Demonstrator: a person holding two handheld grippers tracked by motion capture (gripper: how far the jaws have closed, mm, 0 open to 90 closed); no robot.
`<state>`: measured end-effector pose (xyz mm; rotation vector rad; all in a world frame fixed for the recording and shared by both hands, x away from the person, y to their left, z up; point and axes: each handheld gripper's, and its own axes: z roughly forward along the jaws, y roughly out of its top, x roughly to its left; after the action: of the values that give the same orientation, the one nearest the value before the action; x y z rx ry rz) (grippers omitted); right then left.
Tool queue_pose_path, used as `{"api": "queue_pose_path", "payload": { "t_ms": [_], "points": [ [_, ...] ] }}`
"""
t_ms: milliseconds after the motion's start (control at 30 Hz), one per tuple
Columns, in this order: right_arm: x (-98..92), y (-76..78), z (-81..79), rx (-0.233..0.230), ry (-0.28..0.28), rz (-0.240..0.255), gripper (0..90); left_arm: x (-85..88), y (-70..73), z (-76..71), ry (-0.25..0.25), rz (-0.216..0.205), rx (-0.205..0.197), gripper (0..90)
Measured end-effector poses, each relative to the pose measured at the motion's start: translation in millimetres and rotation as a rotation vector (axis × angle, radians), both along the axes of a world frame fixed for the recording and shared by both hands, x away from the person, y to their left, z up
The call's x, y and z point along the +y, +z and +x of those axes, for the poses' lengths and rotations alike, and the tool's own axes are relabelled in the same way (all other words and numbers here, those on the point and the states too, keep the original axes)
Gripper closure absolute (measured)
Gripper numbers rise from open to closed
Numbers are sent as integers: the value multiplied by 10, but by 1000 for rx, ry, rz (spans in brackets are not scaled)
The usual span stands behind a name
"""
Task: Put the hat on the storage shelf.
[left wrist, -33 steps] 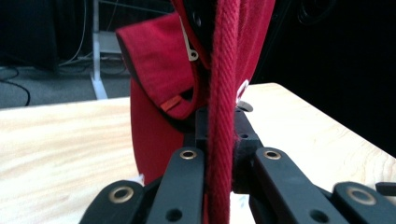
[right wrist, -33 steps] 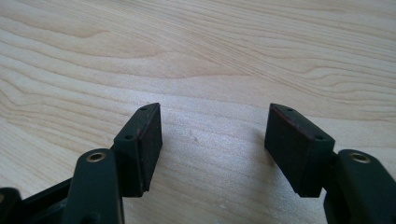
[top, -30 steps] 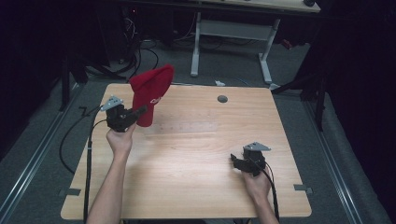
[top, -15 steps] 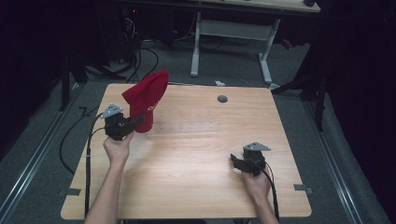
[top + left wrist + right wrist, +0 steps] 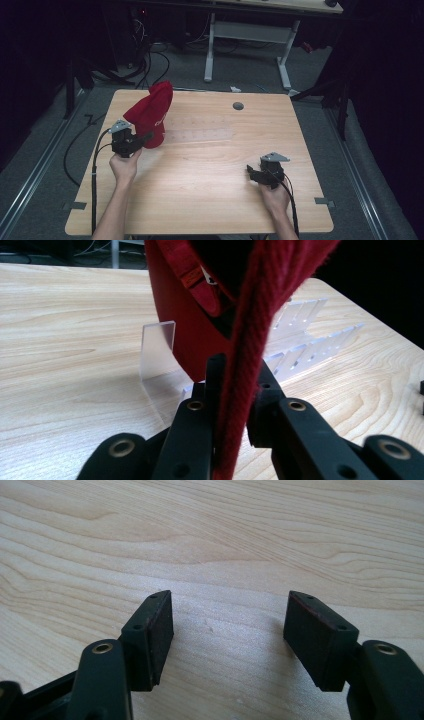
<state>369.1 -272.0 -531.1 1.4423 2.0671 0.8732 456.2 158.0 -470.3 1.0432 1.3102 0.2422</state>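
Observation:
A red cap (image 5: pixel 150 112) hangs upright over the left half of the wooden table (image 5: pixel 210 200). My left gripper (image 5: pixel 145 137) is shut on its lower edge. In the left gripper view the red brim (image 5: pixel 260 330) runs up between the closed jaws, with the cap's crown (image 5: pixel 185 305) behind it. A clear plastic rack (image 5: pixel 200 135) with several slots lies on the table just right of the cap; its upright end plate (image 5: pixel 157 347) stands close behind the cap. My right gripper (image 5: pixel 252 172) rests low at the table's right front, open, its pads (image 5: pixel 155 635) holding nothing above bare wood.
A small dark round grommet (image 5: pixel 238 106) sits in the table near the far edge. Cables (image 5: pixel 95 165) trail from the left gripper off the table's left side. A white desk frame (image 5: pixel 250 45) stands beyond the table on grey floor.
My left gripper has carried the red cap leftward and toward the near side, lowering it beside the clear rack. The right gripper has stayed put.

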Motion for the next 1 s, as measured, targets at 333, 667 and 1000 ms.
{"api": "queue_pose_path", "payload": {
  "t_ms": [333,667,1000],
  "points": [
    [0,0,0,0,0,0,369,-22,-1,-24,30,73,1,525],
    [0,0,0,1,1,0,368,82,90,-153,62,111,-3,364],
    [0,0,0,0,0,0,368,190,98,-343,75,107,3,357]
  ]
}}
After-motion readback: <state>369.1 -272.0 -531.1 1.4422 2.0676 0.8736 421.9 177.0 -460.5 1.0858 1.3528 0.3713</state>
